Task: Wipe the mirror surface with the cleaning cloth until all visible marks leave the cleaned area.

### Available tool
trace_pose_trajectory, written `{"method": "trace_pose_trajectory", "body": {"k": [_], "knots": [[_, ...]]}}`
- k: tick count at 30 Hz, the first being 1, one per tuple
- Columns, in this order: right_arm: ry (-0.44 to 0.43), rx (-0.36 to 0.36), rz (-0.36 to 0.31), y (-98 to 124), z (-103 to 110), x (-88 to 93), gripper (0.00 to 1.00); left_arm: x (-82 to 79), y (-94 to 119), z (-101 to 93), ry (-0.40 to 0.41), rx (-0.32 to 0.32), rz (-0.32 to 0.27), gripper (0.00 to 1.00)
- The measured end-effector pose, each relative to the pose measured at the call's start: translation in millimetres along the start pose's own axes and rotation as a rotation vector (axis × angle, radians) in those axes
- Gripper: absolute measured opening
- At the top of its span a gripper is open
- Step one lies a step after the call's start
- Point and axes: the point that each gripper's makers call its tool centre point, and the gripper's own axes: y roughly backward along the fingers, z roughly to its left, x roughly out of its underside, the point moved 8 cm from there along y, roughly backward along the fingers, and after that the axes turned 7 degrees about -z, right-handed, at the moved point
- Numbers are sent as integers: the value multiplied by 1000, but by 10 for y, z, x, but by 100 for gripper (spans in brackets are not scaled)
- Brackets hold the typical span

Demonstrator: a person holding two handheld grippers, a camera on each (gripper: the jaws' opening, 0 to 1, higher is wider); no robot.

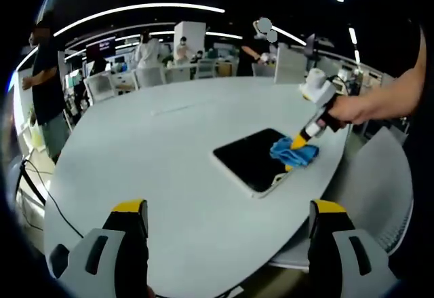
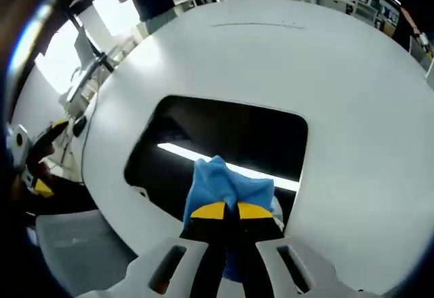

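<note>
A dark rectangular mirror (image 1: 252, 157) (image 2: 224, 149) lies flat on the round white table (image 1: 163, 155) (image 2: 305, 60). A blue cleaning cloth (image 1: 295, 153) (image 2: 227, 182) rests on the mirror's near right edge. My right gripper (image 2: 225, 211) is shut on the cloth and presses it onto the glass; a hand holds that gripper (image 1: 298, 142) in the left gripper view. My left gripper (image 1: 230, 210) stands open above the table's near side, well short of the mirror, nothing between its yellow-tipped fingers (image 1: 129, 208).
A white chair (image 1: 380, 182) stands at the table's right edge. Black cables (image 1: 41, 189) hang off the left side. People (image 1: 44, 74) and office desks (image 1: 156, 74) fill the background beyond the table.
</note>
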Motion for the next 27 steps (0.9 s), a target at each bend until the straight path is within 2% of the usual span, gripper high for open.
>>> {"method": "trace_pose_trajectory", "body": {"k": [11, 14, 27], "knots": [[-20, -32, 27, 121, 63, 215, 0, -11, -7, -2, 2, -3, -4, 99], [-23, -41, 44, 131, 71, 231, 0, -15, -26, -15, 3, 0, -7, 99], [-14, -54, 37, 111, 61, 229, 0, 10, -32, -44, 13, 3, -10, 99]]}}
